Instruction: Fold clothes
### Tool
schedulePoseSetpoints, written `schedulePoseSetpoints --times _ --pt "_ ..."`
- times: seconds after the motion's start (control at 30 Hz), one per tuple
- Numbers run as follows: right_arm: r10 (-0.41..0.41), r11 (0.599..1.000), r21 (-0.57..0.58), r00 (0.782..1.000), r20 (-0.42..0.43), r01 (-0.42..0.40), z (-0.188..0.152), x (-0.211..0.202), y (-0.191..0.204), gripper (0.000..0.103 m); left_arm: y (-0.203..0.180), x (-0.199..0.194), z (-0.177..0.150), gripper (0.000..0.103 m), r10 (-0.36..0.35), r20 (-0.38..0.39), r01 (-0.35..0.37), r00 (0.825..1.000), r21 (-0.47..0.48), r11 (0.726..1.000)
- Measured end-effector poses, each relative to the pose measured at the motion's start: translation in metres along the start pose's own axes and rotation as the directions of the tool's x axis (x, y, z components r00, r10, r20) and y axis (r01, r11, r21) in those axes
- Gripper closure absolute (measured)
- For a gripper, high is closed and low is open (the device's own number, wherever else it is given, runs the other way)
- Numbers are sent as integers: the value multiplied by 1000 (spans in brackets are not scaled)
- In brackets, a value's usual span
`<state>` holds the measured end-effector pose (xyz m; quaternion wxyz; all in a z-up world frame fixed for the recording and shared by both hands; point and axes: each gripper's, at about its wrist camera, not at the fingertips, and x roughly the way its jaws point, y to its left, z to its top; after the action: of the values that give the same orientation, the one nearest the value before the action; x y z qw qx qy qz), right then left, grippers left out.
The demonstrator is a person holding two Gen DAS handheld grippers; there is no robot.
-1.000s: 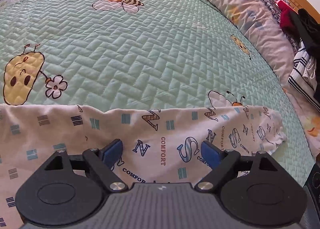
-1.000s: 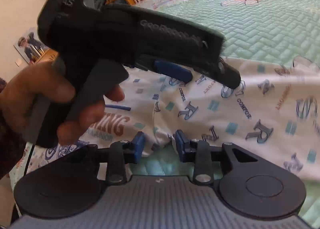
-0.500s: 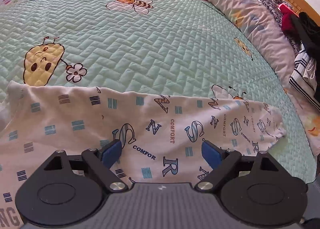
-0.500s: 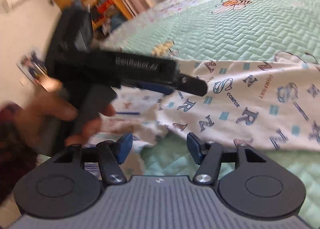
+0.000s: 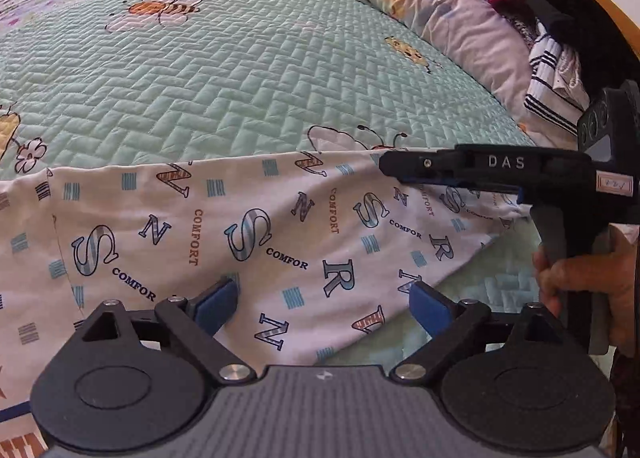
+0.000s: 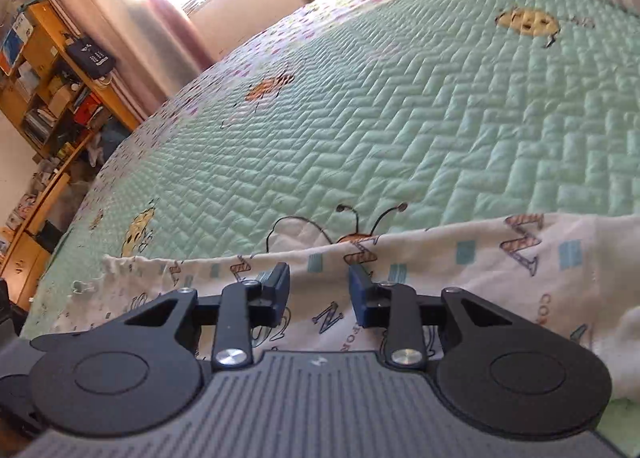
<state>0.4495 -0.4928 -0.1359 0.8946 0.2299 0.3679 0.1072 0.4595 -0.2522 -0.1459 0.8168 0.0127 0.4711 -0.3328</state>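
A green quilted bed [image 5: 248,70] is carrying a white lettered garment [image 5: 280,226] at 6 o'clock, pillows [image 5: 432,6] lying at 1 o'clock.

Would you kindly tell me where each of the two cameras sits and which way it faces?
Left wrist: on the left tool, looking down and forward over the printed garment and green quilt toward pillows; its jaws are opening; the right tool and the hand holding it show at right.
Right wrist: on the right tool, looking low across the garment and quilt toward shelves and curtains; its jaws are closing, cloth beneath them, no pinch visible.
Shared: garment, quilt, right tool.
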Motion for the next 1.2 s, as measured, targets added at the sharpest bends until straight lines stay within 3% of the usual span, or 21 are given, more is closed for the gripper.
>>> schedulePoseSetpoints --times 0.1,0.17,0.23,0.33,0.47,0.53,0.57,0.63,0.67,0.73,0.8,0.87,0.9,0.97,1.07,1.13,1.2 --pt "23 986 -166 1000 17 -20 -8 -8 26 43 -4 1 0 7 18 -4 -18 1000 6 1000" --pt "46 979 -200 999 -15 -48 -9 2 41 42 -8 2 0 6 39 -11 -39 999 13 999" --pt "-38 980 -195 997 -64 25 -3 30 41 42 -13 4 -1 3 61 -16 -60 998 31 998" --pt "-108 966 -236 994 6 107 -1 30 40 44 -18 5 -4 2 81 -19 -80 997 73 994" --pt "-43 988 -144 993 110 58 -2 -25 22 38 -18 4 -4 1 89 -16 -88 996 73 993" --pt "-32 995 -95 994 108 42 -7 -48 7 29 -19 4 -6 1 93 -6 -93 996 63 994" --pt "-70 993 -92 994 82 78 -10 -48 -3 26 -20 3 -7 1 100 0 -100 995 63 993" --pt "-155 983 -93 987 27 157 -18 -48 -25 29 -25 0 -10 1 120 11 -120 993 60 991" --pt "-198 976 -95 980 0 197 -22 -47 -36 42 -27 -4 -12 2 121 19 -122 992 49 991" --pt "-243 966 -86 970 34 245 -25 -63 -35 41 -32 -14 -14 4 107 33 -108 994 32 994" --pt "-217 968 -107 972 90 226 -27 -78 -26 32 -37 -24 -18 5 107 45 -108 993 35 993" --pt "-196 972 -118 979 50 201 -30 -74 -28 25 -42 -35 -23 5 130 51 -132 990 39 991" --pt "-213 972 -101 977 3 212 -32 -68 -37 28 -43 -42 -26 5 142 53 -144 988 39 989" --pt "-227 969 -94 974 19 228 -35 -66 -46 41 -43 -61 -34 6 158 71 -160 985 22 987" --pt "-279 957 -57 958 64 283 -41 -82 -33 41 -27 -110 -57 6 126 138 -119 982 -60 991" --pt "-257 957 -108 958 124 270 -55 -96 -9 37 -8 -148 -84 3 164 174 -137 971 -152 979" --pt "-108 973 -190 987 121 130 -77 -108 27 35 14 -174 -115 3 259 153 -221 954 -226 949"
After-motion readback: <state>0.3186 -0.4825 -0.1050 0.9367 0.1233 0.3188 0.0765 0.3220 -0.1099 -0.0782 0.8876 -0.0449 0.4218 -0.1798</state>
